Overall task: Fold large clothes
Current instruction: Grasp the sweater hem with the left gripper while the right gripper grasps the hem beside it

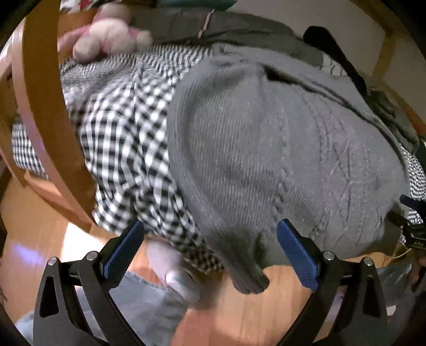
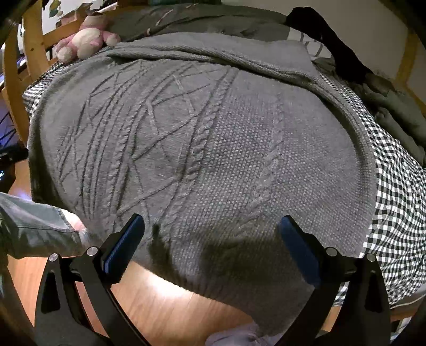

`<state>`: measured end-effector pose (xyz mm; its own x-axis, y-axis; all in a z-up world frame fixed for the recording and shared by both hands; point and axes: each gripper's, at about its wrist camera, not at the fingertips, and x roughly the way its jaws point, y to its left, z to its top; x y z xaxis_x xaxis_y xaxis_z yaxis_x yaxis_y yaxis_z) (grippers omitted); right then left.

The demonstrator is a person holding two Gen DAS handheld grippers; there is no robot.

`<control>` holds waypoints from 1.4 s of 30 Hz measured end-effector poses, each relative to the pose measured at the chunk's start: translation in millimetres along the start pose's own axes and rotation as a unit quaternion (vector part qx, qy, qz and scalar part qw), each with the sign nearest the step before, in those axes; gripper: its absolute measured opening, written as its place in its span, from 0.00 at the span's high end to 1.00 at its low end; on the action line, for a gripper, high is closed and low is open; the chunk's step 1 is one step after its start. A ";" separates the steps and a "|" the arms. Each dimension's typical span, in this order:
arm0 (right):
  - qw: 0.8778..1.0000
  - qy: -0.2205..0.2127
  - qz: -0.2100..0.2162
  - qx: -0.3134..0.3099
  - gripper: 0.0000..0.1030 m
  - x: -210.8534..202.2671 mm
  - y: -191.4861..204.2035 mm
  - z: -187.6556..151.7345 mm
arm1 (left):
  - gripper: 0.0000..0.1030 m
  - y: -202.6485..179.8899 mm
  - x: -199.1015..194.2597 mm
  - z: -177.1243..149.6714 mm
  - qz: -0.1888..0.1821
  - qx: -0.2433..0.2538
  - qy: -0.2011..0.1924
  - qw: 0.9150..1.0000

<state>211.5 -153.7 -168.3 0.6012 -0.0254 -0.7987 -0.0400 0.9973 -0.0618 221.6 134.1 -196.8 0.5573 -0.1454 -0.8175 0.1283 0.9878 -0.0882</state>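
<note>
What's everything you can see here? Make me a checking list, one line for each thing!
Surface: bed with a black-and-white checked cover; wooden floor below.
Job's things: grey knitted sweater spread on the bed, its bottom edge hanging over the side.
Clutter: pink and white plush toy at the far corner; dark green blanket behind the sweater; black cloth at far right.
Grippers: left gripper open, holding nothing; right gripper open, above the sweater's near edge.
Cables: nothing seen.
Surroundings: wooden bed frame; pale wall.
</note>
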 end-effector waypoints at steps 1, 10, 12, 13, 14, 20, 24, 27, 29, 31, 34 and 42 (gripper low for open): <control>1.000 0.001 -0.001 0.001 0.03 -1.2 -0.5 -1.3 | 0.05 -2.0 3.6 -3.7 0.003 0.001 0.013 1.000; 1.000 0.000 -0.004 0.023 0.03 -13.6 -18.5 -12.1 | 0.05 -15.6 42.5 -13.4 -0.012 -0.021 0.108 0.994; 0.999 -0.001 -0.003 0.035 0.03 -17.6 -25.7 -14.9 | 0.07 -17.7 41.8 -16.8 -0.019 -0.030 0.113 0.993; 0.999 -0.004 -0.003 0.043 0.03 -20.3 -30.2 -16.1 | 0.26 -17.2 40.2 -17.1 -0.023 -0.032 0.112 0.993; 0.999 -0.006 -0.003 0.051 0.03 -22.6 -35.0 -17.0 | 0.41 -15.9 39.4 -18.2 -0.030 -0.034 0.117 0.992; 0.996 -0.013 -0.004 0.087 0.03 -34.1 -59.2 -22.6 | 0.91 4.2 34.7 -21.7 -0.078 -0.066 0.142 0.985; 0.995 -0.013 0.003 0.098 0.03 -51.6 -93.7 -30.9 | 0.91 15.7 18.9 -7.5 -0.106 -0.070 0.131 0.983; 0.991 0.022 0.038 0.126 0.03 -50.6 -139.7 -47.6 | 0.91 16.1 6.0 2.7 -0.111 -0.054 0.121 0.985; 0.985 0.055 0.061 0.151 0.03 -38.2 -164.9 -63.0 | 0.91 9.7 6.3 4.0 -0.109 -0.045 0.120 0.986; 0.976 0.093 0.092 0.174 0.03 -20.4 -175.3 -75.9 | 0.89 2.6 9.5 0.8 -0.101 -0.035 0.125 0.986; 0.975 0.121 0.115 0.148 0.03 2.7 -163.8 -85.3 | 0.26 -13.8 16.3 -3.2 -0.084 -0.018 0.136 0.987; 0.949 0.169 0.227 0.138 0.24 46.7 -131.9 -91.3 | 0.13 -40.7 33.7 -13.3 -0.031 0.015 0.111 0.993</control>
<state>172.0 -292.7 -252.1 0.2804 0.4376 -0.8543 0.0043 0.8895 0.4570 224.3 89.7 -228.3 0.3529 -0.1876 -0.9167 0.1826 0.9747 -0.1292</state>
